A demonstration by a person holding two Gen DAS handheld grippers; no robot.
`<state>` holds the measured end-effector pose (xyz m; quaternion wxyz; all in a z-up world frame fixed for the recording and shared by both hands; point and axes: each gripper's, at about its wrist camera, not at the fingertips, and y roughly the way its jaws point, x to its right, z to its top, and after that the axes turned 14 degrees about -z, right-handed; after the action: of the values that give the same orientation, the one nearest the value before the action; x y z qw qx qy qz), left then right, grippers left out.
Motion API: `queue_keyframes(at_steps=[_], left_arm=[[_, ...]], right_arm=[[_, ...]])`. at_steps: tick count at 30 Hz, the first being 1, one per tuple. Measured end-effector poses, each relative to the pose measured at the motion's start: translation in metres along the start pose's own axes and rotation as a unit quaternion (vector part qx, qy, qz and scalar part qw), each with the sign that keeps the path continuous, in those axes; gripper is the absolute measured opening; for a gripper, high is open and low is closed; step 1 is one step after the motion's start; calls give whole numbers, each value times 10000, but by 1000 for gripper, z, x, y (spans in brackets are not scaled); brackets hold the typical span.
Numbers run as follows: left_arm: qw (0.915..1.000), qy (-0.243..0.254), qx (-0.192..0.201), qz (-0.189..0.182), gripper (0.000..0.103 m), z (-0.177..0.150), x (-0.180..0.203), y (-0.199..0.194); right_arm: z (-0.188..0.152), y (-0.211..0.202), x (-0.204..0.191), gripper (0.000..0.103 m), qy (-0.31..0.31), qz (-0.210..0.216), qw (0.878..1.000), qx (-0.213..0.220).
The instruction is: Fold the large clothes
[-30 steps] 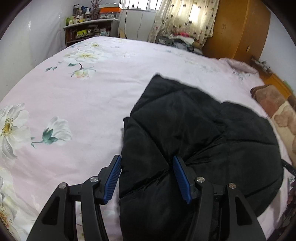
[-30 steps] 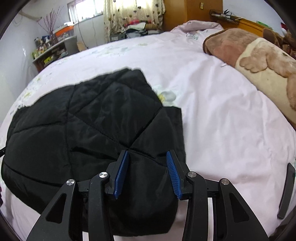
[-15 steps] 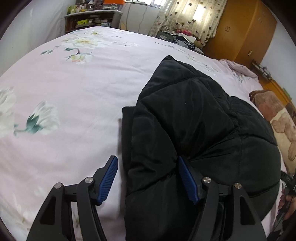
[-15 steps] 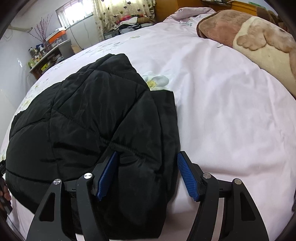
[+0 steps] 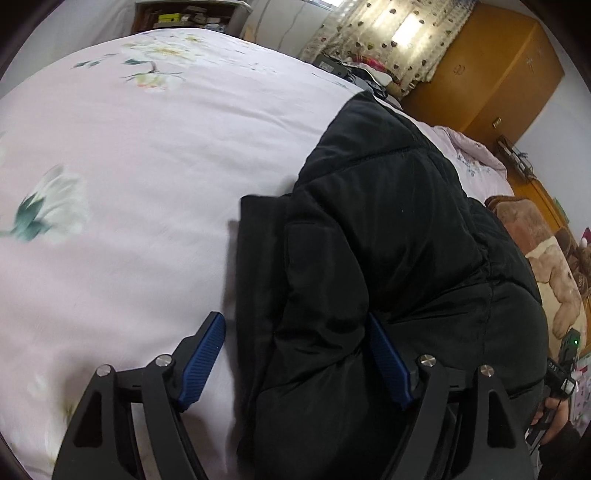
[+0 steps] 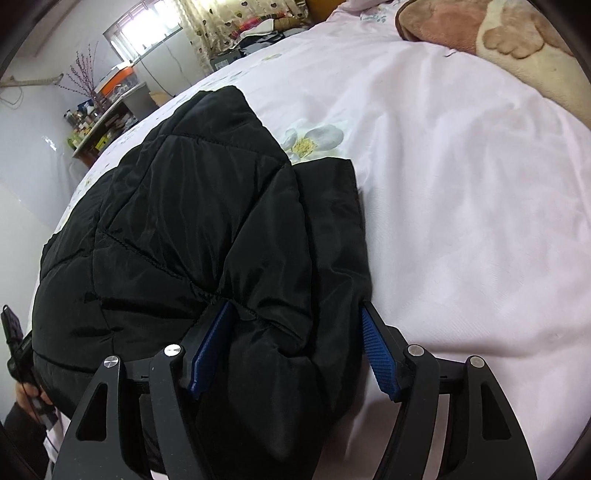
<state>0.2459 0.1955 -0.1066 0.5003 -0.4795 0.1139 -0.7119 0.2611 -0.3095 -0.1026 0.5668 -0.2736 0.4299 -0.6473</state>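
Note:
A black padded jacket [image 5: 388, 229] lies folded in a thick bundle on the pink flowered bed sheet [image 5: 129, 166]. My left gripper [image 5: 293, 317] straddles the jacket's near left corner and its jaws are opening. The left pad [image 5: 203, 362] stands clear over the sheet and the right pad rests against the fabric. In the right wrist view the jacket [image 6: 184, 206] bulges between the fingers of my right gripper [image 6: 295, 306]. That gripper stands wide over the near right corner and has let go of the fabric.
A brown bear-print blanket [image 6: 498, 33] lies at the bed's head end, seen also as the blanket [image 5: 554, 266]. An orange wardrobe [image 5: 498, 74], a curtained window and a cluttered shelf [image 6: 99, 122] stand beyond the bed. Bare sheet [image 6: 461, 184] spreads on both sides of the jacket.
Both grippers sank toward the bed and their jaws widened, releasing the pinched jacket corners. The folded layer now rests on the lower layer, with the jacket closer and larger in both views.

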Motion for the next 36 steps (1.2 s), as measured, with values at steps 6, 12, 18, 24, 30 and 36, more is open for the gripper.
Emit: queue_keyframes(at_steps=[6,12,18,24,30,36], left_arm=[[9998,-32,-60,-196,78,2,0,4],[9993,-50,-95,-360,74,-2,-1,5],[9990,9,-185,-416,69,5,4,11],[9992,192,-217,-283,45,10,22,9],[9977,623,-140,223,26,16,53,-10],[9957,910,79,145,24,22,76,-45]], right_arm=[[4,8,0,63,204,284,9992,-167],[2,11,6,58,228,625,9974,-288],[7,23,9,59,352,808,9954,-388],[8,16,7,40,251,817,9958,-330],[15,-10,-7,23,-30,395,9992,-73],[18,-55,-8,19,-124,405,9986,302]])
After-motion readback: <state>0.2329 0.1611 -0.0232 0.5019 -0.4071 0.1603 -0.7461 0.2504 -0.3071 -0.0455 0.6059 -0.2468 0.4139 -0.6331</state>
